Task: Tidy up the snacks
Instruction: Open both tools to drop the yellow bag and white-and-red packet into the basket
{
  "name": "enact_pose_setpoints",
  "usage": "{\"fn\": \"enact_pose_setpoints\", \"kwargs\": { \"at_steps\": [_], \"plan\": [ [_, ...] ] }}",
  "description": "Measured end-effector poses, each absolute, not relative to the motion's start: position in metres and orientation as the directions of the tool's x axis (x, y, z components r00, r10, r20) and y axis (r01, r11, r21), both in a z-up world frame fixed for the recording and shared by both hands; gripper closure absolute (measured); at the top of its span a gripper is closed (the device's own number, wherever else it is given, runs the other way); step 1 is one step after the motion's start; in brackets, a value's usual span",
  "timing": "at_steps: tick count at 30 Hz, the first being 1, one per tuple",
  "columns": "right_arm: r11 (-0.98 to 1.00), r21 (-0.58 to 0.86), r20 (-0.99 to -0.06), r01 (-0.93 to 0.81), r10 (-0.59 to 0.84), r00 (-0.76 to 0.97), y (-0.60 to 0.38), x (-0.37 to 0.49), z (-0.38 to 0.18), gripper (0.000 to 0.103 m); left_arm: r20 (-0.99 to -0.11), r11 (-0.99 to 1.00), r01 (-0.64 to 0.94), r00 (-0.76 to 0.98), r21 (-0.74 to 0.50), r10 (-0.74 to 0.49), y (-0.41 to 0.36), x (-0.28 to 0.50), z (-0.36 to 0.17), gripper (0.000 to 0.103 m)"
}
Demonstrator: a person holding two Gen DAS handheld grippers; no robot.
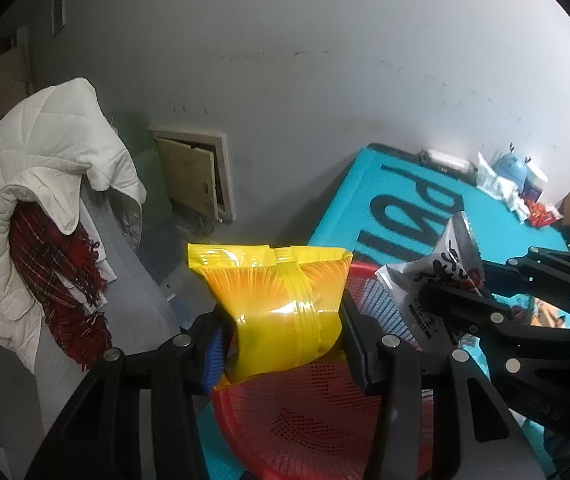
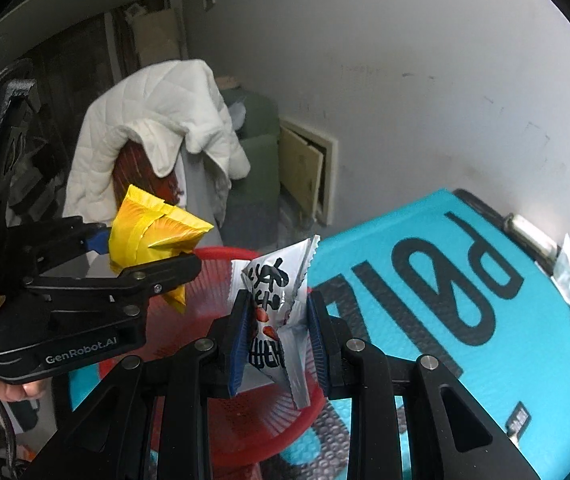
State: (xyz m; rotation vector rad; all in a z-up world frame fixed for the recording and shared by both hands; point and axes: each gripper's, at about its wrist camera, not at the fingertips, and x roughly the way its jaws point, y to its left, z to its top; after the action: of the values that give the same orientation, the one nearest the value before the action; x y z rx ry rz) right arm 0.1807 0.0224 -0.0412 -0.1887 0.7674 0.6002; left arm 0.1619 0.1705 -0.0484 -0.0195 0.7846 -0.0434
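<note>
My left gripper (image 1: 285,340) is shut on a puffy yellow snack bag (image 1: 281,300), held above a red mesh basket (image 1: 313,420). From the right wrist view the same yellow snack bag (image 2: 149,236) sits pinched in the left gripper (image 2: 145,252) over the basket's far left rim. My right gripper (image 2: 279,340) is shut on a silver snack packet (image 2: 277,300) with black and red print, above the red mesh basket (image 2: 245,428). The left wrist view shows that silver snack packet (image 1: 445,264) in the right gripper (image 1: 473,288), to the right of the yellow bag.
The basket rests on a teal surface (image 2: 425,300) with large black letters. At its far right edge lie a blue toy (image 1: 509,164), white wrappers and red packets (image 1: 541,212). A chair draped with a white quilt (image 1: 45,168) and a red plaid cloth (image 1: 57,272) stands to the left.
</note>
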Motion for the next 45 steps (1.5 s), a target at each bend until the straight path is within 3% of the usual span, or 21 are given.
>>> {"fn": "enact_pose_setpoints", "kwargs": {
  "at_steps": [6,8,10,22,45],
  "plan": [
    [0.822,0.043,-0.725,-0.568,0.417,0.549,0.022,0.182,-0.05,0.074,-0.741,0.999,0.016,0.67,-0.034,-0.036,0.169,0.171,-0.058,0.054],
    [0.828,0.032,-0.734,-0.56,0.4,0.549,0.022,0.182,-0.051,0.063,-0.751,0.999,0.009,0.659,-0.034,-0.031,0.169,0.172,-0.06,0.052],
    [0.831,0.037,-0.732,-0.555,0.401,0.551,0.019,0.181,-0.05,0.059,-0.757,1.0,0.001,0.653,-0.022,-0.018,0.167,0.171,-0.06,0.046],
    [0.841,0.032,-0.712,-0.541,0.399,0.578,0.008,0.17,-0.031,0.059,-0.729,1.0,-0.01,0.684,-0.024,-0.011,0.164,0.155,-0.037,0.043],
    [0.854,-0.019,-0.549,-0.52,0.426,0.719,-0.036,0.087,0.052,0.055,-0.592,0.999,0.045,0.805,-0.014,-0.044,0.123,0.076,0.044,0.043]
  ]
}}
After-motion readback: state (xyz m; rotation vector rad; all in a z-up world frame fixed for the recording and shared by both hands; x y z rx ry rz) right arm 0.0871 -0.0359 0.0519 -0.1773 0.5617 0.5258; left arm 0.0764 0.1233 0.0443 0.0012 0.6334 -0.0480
